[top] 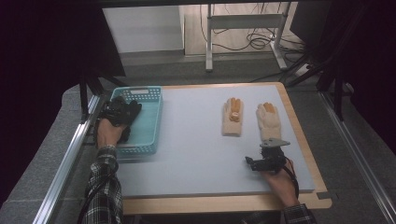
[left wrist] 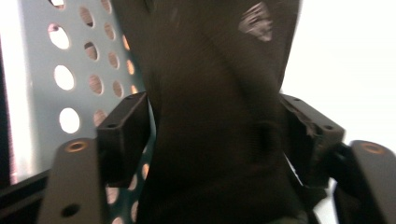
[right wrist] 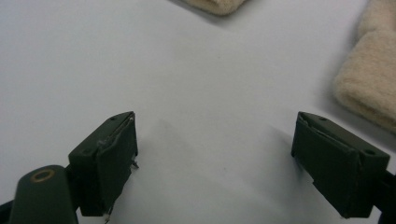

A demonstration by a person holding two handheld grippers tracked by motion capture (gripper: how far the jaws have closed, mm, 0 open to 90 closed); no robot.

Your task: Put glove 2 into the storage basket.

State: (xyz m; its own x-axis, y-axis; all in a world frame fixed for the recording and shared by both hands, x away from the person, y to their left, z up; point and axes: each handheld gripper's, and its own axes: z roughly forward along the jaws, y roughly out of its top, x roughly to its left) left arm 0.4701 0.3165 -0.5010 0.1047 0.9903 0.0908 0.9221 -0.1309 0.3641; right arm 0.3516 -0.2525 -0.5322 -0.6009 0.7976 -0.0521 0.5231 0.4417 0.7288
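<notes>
Turquoise plastic, perforated with round holes, forms the basket [top: 149, 122] that is set at the left edge of the pale grey table mat [top: 196, 140]. Over the basket's left part the left gripper [top: 122, 112] is held by the person's left hand [top: 109, 133], and a black glove [top: 131, 112] is seen bunched at its front, above the basket floor. In the left gripper view the black glove [left wrist: 215, 116] is pinched between the two jaws, which are pressed against the dark fabric from both sides, with the basket wall [left wrist: 42, 93] seen behind at the left.

Towards the right of the mat two cream knitted gloves with orange fingertips are laid flat, apart from each other: the left cream glove [top: 232, 119] and the right cream glove [top: 269, 122]. Just nearer the person than the right cream glove, the right gripper [top: 266, 161] is held by the right hand [top: 282, 182] low over bare mat. In the right gripper view its jaws are spread wide with nothing between them, and the cuff of the right cream glove [right wrist: 369, 84] is seen just beyond the right jaw
</notes>
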